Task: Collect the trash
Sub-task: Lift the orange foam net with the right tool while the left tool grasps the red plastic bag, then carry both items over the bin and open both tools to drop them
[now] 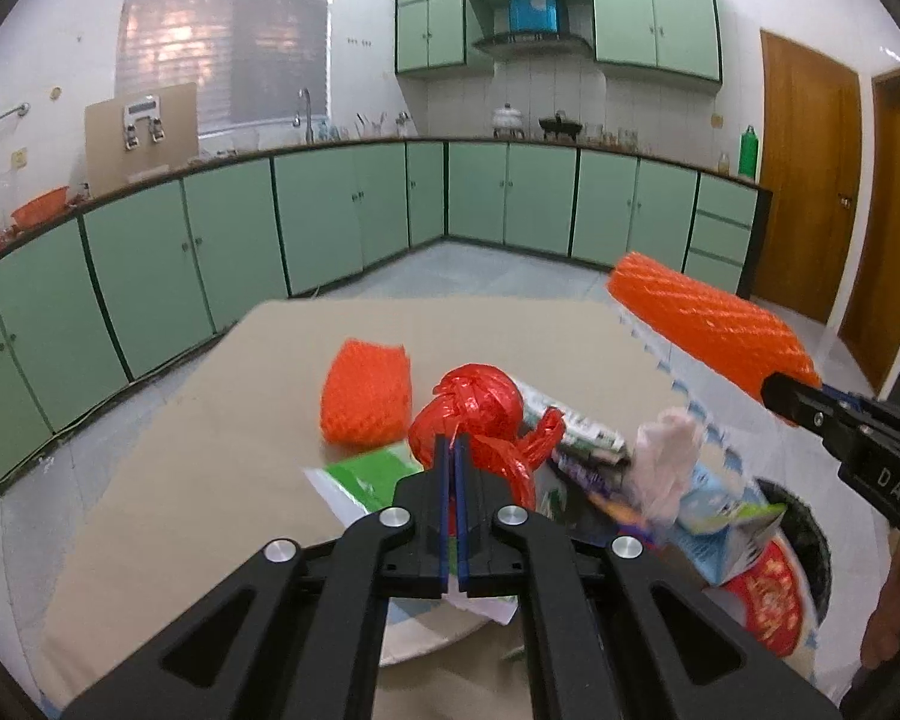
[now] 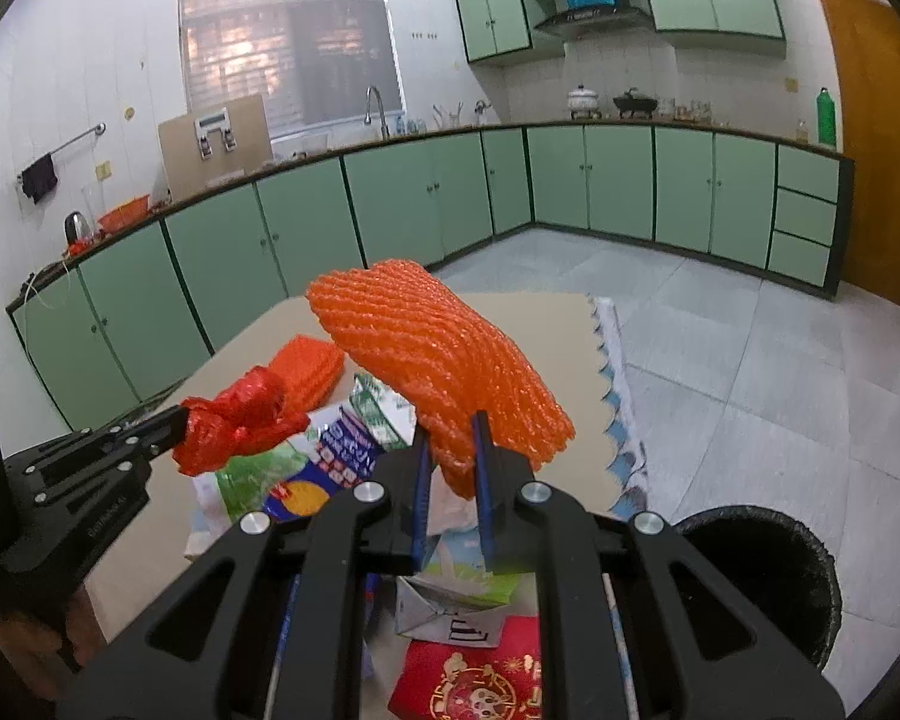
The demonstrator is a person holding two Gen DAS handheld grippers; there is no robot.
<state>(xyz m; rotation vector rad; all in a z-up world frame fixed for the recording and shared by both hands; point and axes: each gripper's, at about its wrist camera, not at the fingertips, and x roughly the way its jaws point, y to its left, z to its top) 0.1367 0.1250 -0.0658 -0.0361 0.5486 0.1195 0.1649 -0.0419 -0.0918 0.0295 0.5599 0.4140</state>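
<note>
My left gripper (image 1: 453, 450) is shut on a crumpled red plastic bag (image 1: 474, 414), held above the trash pile; it also shows in the right wrist view (image 2: 240, 417). My right gripper (image 2: 453, 426) is shut on an orange foam net (image 2: 432, 354) and holds it up in the air; it shows in the left wrist view (image 1: 708, 321) at the right. A second orange foam net (image 1: 363, 393) lies on the tan cardboard (image 1: 210, 420). Cartons, wrappers and a clear plastic bag (image 1: 666, 456) lie in a pile. A black trash bin (image 2: 768, 570) stands at the lower right.
A red printed packet (image 2: 480, 678) and a milk carton (image 1: 720, 522) lie by the bin. Green kitchen cabinets (image 1: 330, 222) run along the walls. Grey tiled floor (image 2: 720, 360) lies to the right, and wooden doors (image 1: 804, 174) stand at the far right.
</note>
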